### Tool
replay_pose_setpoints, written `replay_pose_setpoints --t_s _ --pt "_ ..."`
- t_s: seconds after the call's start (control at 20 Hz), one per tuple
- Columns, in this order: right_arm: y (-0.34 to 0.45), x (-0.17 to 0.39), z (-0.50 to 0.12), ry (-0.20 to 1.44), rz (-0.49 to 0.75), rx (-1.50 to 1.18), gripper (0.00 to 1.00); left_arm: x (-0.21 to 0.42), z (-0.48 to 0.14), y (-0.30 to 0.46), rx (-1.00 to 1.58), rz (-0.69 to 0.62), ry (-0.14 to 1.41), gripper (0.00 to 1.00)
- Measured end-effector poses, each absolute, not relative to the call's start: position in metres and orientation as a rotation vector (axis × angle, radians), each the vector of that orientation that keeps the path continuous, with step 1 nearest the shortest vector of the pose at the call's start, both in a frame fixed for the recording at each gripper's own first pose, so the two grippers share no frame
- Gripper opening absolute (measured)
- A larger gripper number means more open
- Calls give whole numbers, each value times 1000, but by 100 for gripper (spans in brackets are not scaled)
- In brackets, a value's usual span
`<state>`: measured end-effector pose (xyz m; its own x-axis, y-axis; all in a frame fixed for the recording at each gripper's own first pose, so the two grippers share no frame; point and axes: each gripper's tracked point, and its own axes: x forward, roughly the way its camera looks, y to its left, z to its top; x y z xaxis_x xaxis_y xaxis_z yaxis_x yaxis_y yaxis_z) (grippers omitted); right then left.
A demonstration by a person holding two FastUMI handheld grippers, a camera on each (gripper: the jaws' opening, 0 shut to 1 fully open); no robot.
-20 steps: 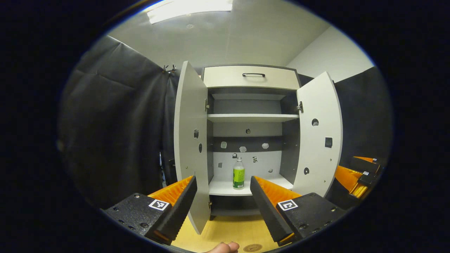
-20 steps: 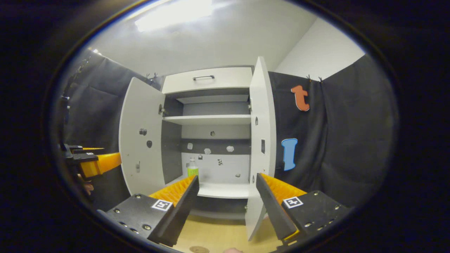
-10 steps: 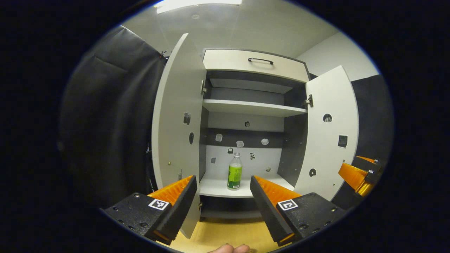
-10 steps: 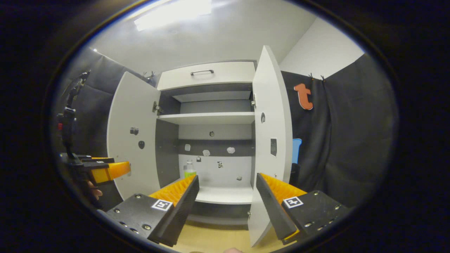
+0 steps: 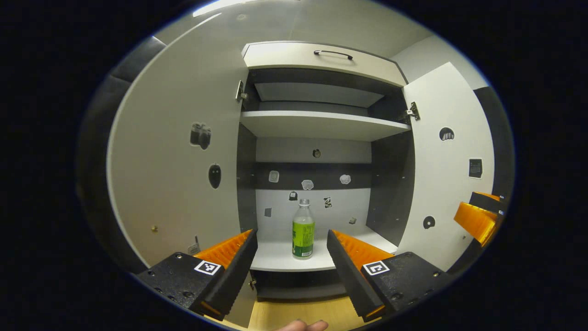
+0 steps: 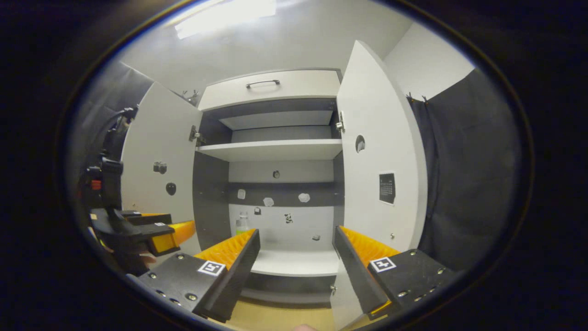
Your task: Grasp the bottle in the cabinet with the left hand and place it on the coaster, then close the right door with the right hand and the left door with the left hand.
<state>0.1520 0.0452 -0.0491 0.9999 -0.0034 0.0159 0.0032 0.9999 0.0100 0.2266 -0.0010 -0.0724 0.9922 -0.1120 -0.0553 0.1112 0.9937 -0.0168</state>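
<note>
Left claw on approach to the cabinet, both doors standing open. My left claw is spread wide and holds nothing; its two fingers frame the bottle so that the gap is already lined up on the body of the bottle, though the bottle stands well ahead of the fingertips, not between them. The bottle is upright on the lower shelf, near the shelf's front edge and roughly centred between the side walls, which leaves room for a finger on each side. The left door is swung far out and lies close beside my line of travel; the right door is swung out likewise, so the opening is unobstructed. My right claw is also wide open and empty, held level in front of the right half of the cabinet, near the right door's inner face; I judge it is parked there to be ready for closing that door once the bottle is out. In the right gripper view the left claw appears at the left, beside the left door. The wooden surface lies below the cabinet. The step in hand, as I judge it, is the reach; no grasp is made yet.
</note>
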Motion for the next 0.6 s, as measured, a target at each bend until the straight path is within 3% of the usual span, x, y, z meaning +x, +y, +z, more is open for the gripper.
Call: replay_pose_setpoints --t_s 0.6 --pt "28 174 -63 7 -96 12 99 373 -143 -43 -30 -169 107 96"
